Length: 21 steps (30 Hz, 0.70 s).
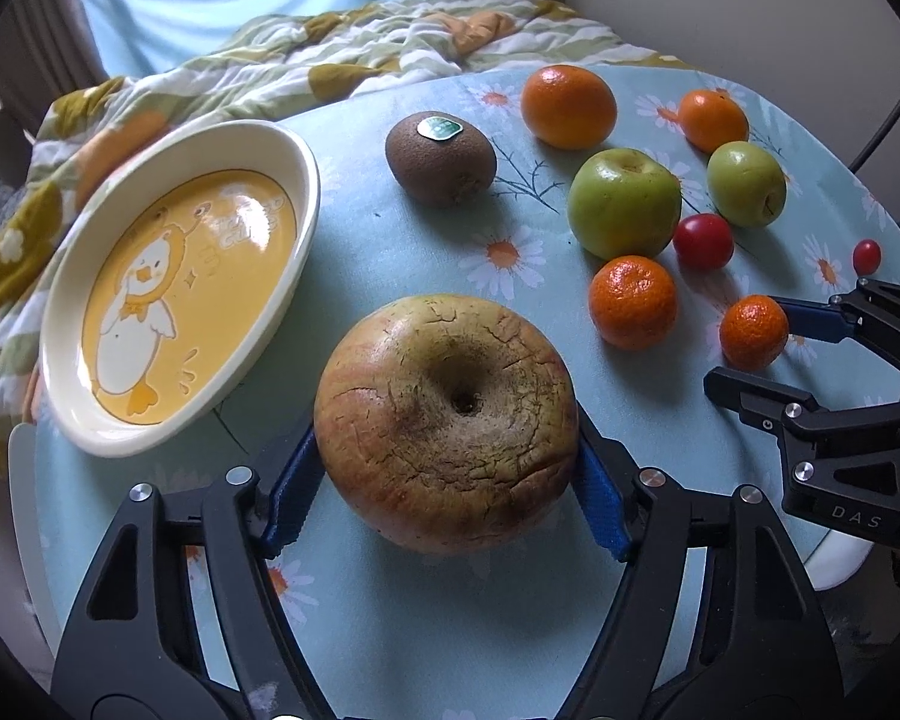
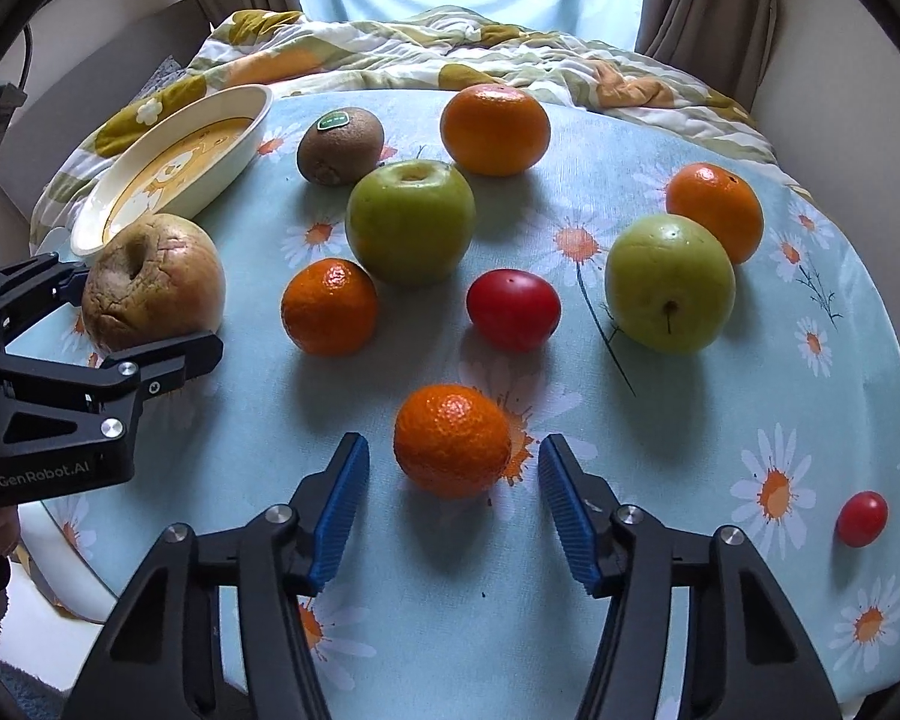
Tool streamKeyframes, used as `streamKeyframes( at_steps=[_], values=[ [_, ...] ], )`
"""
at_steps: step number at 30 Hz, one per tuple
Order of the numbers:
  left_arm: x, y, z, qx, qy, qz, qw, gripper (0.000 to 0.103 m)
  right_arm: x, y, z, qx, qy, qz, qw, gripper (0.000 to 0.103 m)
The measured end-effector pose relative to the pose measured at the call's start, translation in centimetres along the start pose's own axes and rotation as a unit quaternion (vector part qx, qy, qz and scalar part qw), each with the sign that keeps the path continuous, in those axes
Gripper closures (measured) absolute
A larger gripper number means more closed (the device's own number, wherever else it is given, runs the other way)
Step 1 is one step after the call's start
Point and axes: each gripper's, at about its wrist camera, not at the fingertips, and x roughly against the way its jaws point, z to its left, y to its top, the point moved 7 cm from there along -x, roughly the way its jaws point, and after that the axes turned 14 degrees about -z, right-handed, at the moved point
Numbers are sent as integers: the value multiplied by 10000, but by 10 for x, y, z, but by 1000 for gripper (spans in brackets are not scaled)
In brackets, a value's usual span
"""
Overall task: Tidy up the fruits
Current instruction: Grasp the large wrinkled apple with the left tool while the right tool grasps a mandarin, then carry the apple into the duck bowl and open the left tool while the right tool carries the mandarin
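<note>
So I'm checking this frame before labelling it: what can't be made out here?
- Left gripper: in its own view the big apple covers the pad faces, so contact is unclear.
- Dish: the right wrist view shows it edge-on, its far inside hidden by the rim.
- Kiwi sticker: print too small in both views.
- Right gripper: open around the mandarin; its underside is unseen.
</note>
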Motion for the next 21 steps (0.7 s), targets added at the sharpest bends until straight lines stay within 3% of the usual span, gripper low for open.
streamKeyframes(
  at_steps=[2,5,13,21],
  values=[
    [0,0,0,27,10,5,10000,23,-1,1,1,77,-2,-9,10000,53],
    [2,-3,1,87,41,14,10000,23,-1,4,2,199,8,-35,9998,70],
    [23,1,8,355,163,-65,9992,23,12,17,5,305,229,-137,9992,70],
    [60,28,28,744,498,-374,9953,23,32,48,15,519,499,-369,9967,70]
  ],
)
